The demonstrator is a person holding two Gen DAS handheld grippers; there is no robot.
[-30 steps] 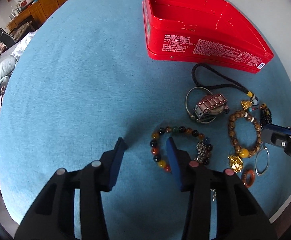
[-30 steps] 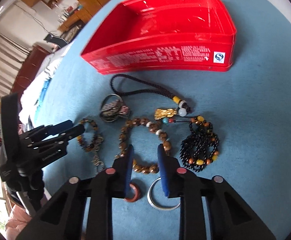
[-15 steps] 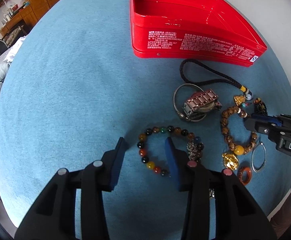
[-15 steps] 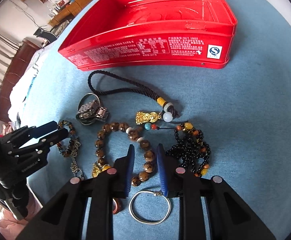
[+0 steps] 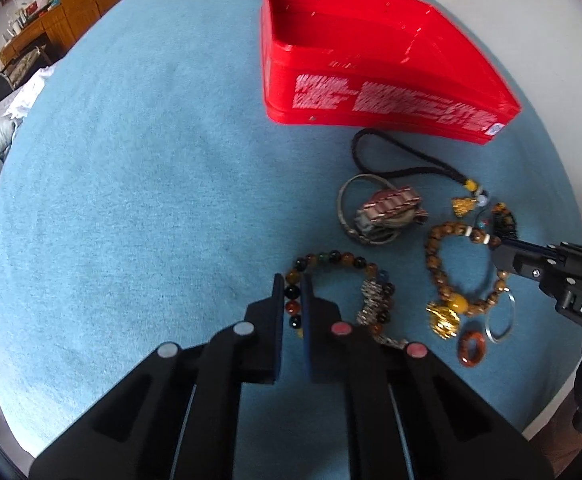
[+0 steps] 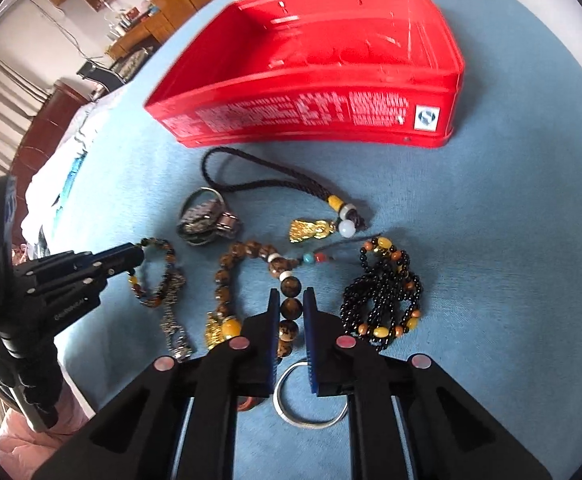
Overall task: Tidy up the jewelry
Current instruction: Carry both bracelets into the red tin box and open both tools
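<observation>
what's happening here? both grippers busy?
A person holding a gripper in each hand is sorting jewelry spread on a blue cloth. The left gripper is clamped on a multicolored bead bracelet; the right gripper is clamped on a brown wooden bead bracelet. Both bracelets look as if they lie on the cloth. The red tin behind them is empty. A black bead strand, silver bangle and corded gold pendant lie untouched.
</observation>
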